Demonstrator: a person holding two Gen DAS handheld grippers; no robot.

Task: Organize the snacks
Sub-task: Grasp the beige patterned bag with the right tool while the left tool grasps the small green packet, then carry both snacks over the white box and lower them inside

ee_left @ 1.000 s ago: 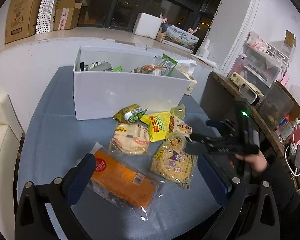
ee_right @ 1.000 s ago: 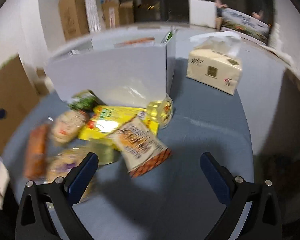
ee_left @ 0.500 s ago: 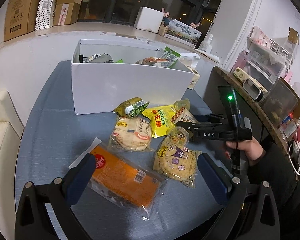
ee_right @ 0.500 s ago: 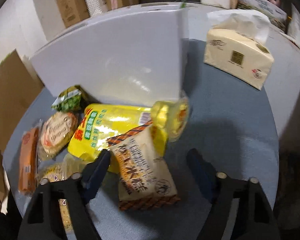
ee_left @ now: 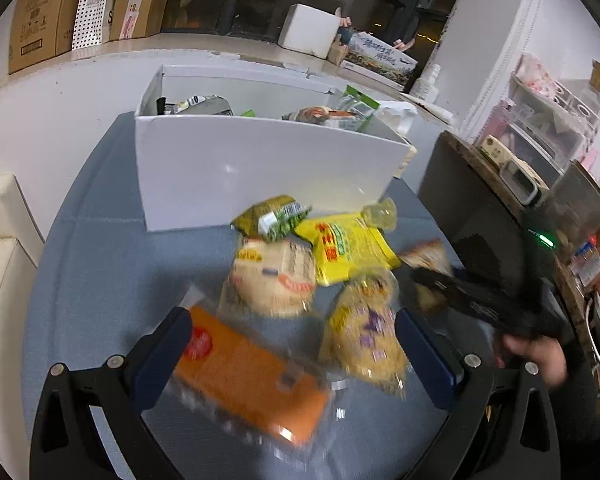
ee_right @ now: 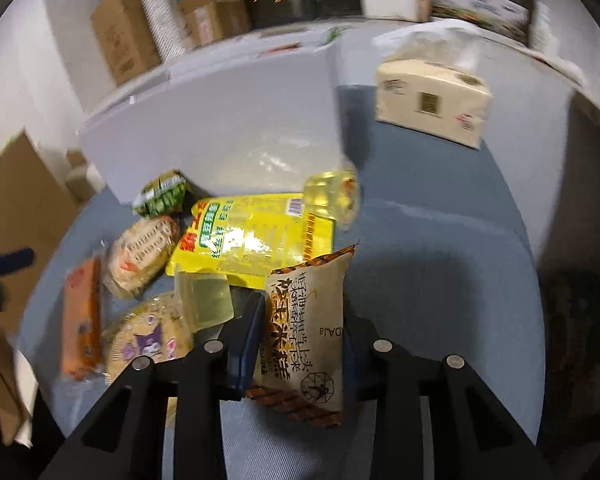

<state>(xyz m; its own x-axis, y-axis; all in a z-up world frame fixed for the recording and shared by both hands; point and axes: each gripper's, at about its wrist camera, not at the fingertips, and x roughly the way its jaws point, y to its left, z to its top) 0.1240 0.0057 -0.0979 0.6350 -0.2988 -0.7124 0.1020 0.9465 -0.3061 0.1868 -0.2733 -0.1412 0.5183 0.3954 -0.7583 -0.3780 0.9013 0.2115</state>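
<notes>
Step in hand: grasp of one snack. Right hand-held gripper point(ee_right: 300, 344) jaws just closing, pads now pressed on beige rice-cake packet point(ee_right: 306, 320) at right edge of snack pile on tabletop point(ee_right: 440, 248). Left hand-held gripper point(ee_left: 296, 356) wide open, empty, over orange packet point(ee_left: 252, 384). Next, by judgement: lift packet clear, carry to white box point(ee_left: 260, 172) behind pile.

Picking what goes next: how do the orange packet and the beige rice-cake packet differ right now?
The orange packet lies flat on the table, untouched between the left claw's open fingers; the beige rice-cake packet is pinched by the right claw, which has just closed. Orange is longer, beige shorter. Both remain outside the white box.
</notes>
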